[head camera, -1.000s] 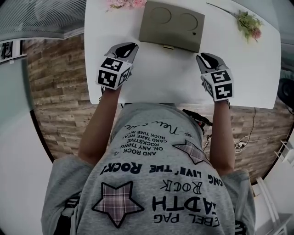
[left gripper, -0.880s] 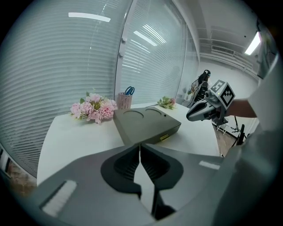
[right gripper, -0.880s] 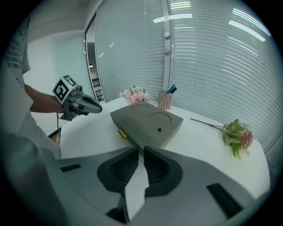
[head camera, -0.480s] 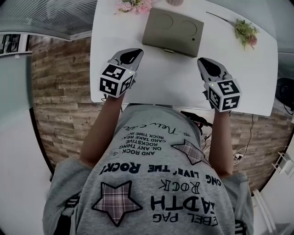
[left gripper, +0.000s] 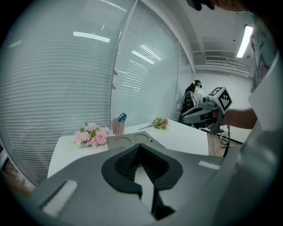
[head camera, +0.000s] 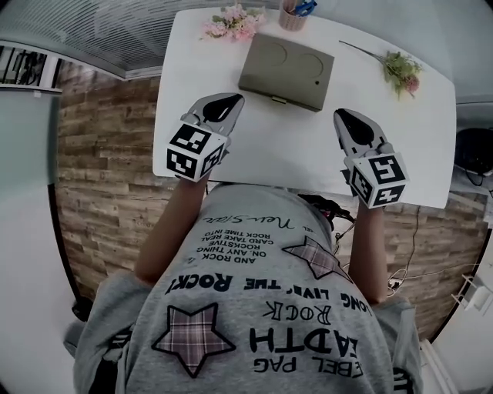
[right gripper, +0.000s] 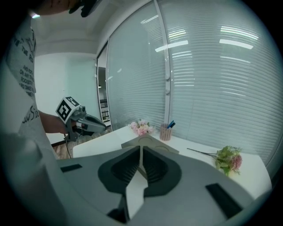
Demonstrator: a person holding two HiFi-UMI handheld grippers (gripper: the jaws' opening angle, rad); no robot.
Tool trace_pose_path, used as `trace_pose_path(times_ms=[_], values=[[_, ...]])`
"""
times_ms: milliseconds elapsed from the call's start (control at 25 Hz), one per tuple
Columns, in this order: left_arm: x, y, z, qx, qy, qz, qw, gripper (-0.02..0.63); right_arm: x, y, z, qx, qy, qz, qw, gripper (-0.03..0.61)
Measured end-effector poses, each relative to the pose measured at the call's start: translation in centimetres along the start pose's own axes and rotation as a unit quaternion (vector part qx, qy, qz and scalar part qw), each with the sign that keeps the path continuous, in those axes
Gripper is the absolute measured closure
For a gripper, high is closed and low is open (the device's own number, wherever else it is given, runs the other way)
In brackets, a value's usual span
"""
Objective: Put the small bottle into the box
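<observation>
Since a second ago the left gripper [head camera: 231, 100] and right gripper [head camera: 343, 115] have both risen toward the head camera. The right's jaws have just been closing on nothing, and both pairs now sit together, empty. Box [head camera: 285, 69]: closed, far-centre on the white table [head camera: 308, 154], ahead of and between the grippers, touched by neither; pink flowers [head camera: 231, 23] and a pen cup [head camera: 293, 15] lie beyond it.

Top edge of the head view: the frame crops the pen cup [head camera: 292, 15] and its contents. The box [head camera: 286, 60] sits closed, its inside hidden. Lower centre of the left tool view, the left tool [left gripper: 139, 145] masks the box's near side; the person's shirt [head camera: 262, 254] overlaps the near edge of the counter [head camera: 293, 146]
</observation>
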State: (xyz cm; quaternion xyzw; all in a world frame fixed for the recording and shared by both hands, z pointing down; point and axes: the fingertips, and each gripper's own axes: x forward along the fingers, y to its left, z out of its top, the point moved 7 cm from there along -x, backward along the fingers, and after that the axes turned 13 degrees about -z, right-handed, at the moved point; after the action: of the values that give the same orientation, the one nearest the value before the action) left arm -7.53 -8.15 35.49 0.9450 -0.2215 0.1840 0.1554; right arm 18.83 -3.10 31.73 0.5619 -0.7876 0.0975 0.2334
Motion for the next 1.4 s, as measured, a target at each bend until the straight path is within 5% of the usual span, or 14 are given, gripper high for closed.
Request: trace_pose_path(times_ms=[600,840,1400], values=[[-3.7,-3.0,5.3,0.051,-0.106,0.020,0.9929,0.603,-5.0,-1.9,3.8,0.064,-0.123,-0.034,0.990,0.551],[-5.5,-3.7,6.3,0.088,-0.169,0.040,0.9808,0.603,-5.9,-1.7,4.4,0.057,-0.149,-0.051,0.986,0.555],[-5.9,-2.9,5.6,0.077,-0.159,0.044,0.9834,0.603,-6.3,-1.4,5.0,0.044,-0.170,-0.085,0.981,0.558]])
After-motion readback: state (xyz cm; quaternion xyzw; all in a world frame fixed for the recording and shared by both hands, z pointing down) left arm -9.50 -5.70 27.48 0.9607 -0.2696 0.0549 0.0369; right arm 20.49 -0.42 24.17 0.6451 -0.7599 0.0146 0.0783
